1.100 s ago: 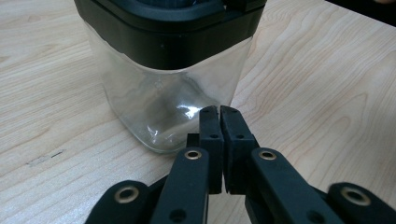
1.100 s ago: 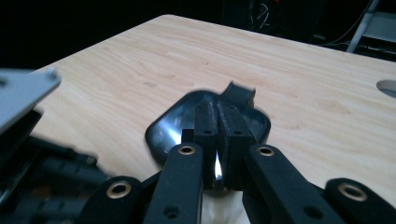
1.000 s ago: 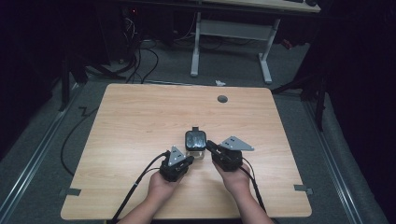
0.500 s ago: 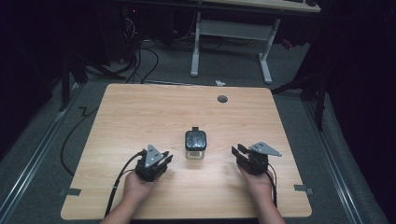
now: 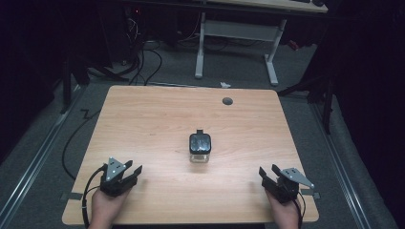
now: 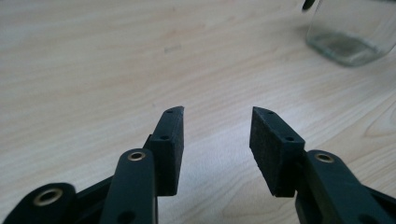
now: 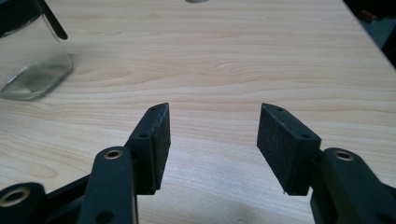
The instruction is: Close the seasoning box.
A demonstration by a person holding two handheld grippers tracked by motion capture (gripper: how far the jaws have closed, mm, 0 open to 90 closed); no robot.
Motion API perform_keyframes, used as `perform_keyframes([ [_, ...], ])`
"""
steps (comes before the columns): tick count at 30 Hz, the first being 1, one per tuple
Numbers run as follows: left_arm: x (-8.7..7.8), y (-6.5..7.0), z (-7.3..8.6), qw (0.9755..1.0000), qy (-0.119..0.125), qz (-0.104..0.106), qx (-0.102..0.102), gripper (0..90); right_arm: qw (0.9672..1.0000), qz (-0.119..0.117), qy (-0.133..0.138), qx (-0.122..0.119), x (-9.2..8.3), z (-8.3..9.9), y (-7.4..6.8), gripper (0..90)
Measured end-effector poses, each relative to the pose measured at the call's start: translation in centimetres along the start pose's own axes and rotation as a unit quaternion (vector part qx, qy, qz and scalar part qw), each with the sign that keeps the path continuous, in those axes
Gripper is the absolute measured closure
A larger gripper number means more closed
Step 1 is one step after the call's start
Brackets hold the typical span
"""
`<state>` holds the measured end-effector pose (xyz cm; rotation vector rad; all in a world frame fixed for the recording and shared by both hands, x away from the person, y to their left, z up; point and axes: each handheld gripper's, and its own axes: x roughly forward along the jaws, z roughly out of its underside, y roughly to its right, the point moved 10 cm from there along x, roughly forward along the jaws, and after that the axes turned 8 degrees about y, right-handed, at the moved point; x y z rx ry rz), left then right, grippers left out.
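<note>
While both hands rest at the near edge of the counter, the one object on it, a glass jar, stands upright and unheld near the middle, well apart from either tool. The left gripper sits at the near left corner and the right gripper at the near right corner, each angled inward toward the jar. Both have their jaws spread with nothing between them; the left gripper view and the right gripper view each show bare wood in the gap. This symmetrical, hands-off placement reads as a rest position, judged to leave the jar free and clear of contact.

The jar is clear glass, squarish with rounded corners and a thick base, and appears empty. It is closed by a dark, glossy lid with a small tab projecting on its far side. Whether that tab is a latch or a hinge cannot be told.

The counter is light wood-grain laminate, smooth and matt, with rounded corners and a dark round grommet near its far edge. The gripper pads are black, flat-faced blocks with a fine, foam-like texture, fixed by small screws to rigid black arms with brass-coloured pivots.
</note>
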<state>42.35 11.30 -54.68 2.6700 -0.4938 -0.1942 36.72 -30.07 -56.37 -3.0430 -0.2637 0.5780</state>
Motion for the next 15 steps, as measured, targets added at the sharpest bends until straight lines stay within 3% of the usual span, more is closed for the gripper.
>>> perform_keyframes([
  [2, 0.0, 0.5, 0.4, 0.9999, -0.007, 0.01, -0.006, 53.5, 0.9999, -0.007, -0.004, -0.007, 0.4, 0.1, -0.6, 44.0],
  [5, 0.0, 1.4, 1.5, 0.999, -0.021, 0.024, 0.03, 52.0, 0.9997, -0.018, -0.008, -0.015, 0.6, 0.4, -1.4, 43.4],
  [6, 0.0, 1.5, 1.7, 0.9989, -0.025, 0.026, 0.03, 51.8, 0.9994, -0.023, -0.01, -0.025, 0.6, 0.6, -1.8, 43.0],
  [15, 0.0, 1.8, 1.6, 0.9993, -0.02, 0.029, 0.015, 51.4, 0.9987, -0.04, -0.014, -0.03, 0.7, 0.6, -2.5, 40.6],
])
